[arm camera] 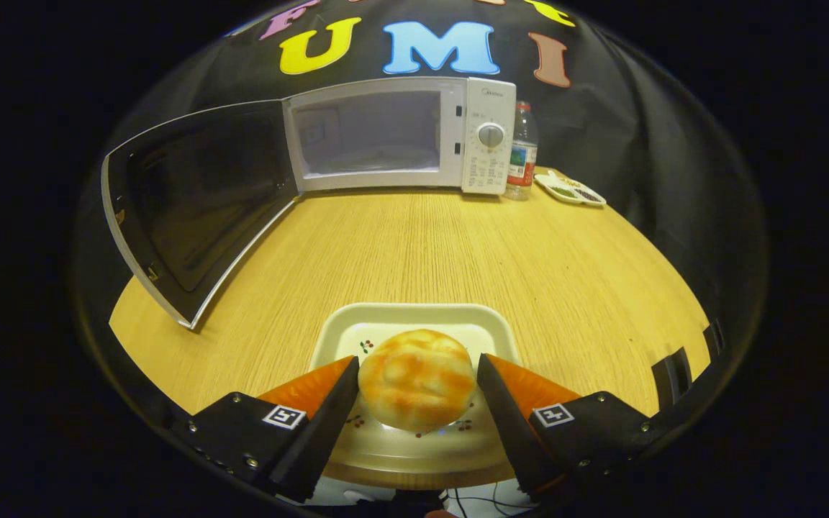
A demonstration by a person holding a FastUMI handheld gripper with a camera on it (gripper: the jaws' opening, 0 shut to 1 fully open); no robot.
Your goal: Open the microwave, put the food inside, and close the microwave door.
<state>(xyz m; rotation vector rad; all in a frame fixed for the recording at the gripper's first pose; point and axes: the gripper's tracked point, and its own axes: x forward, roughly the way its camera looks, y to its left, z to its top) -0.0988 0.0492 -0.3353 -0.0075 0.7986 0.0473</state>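
Wood-grain table (pixel 414 244) fills the booth, and at its far side stands the microwave (pixel 400 133), its door (pixel 198 201) swung fully open toward the left so the cavity is bare and ready. Just beside the microwave on the right stands a bottle (pixel 522 151), and near that a small dish (pixel 571 188).

Close in, a plate (pixel 414 324) lies at the near table edge with a bun (pixel 417 378) on it. The gripper (pixel 418 381) has its fingers set to either side of the bun, at about its widest part. They look to be at or very near its flanks, but I cannot tell whether both are pressing, so a firm hold is not certain.

The bun looks light and soft, likely to dent under a hard squeeze, and its rounded, glossy crust may slip. A gentle pinch across the middle, low enough that the sides cradle it, seems the best hold. The opening step appears done; lifting the bun clear of the plate and carrying it to the cavity well beyond the fingers comes next.
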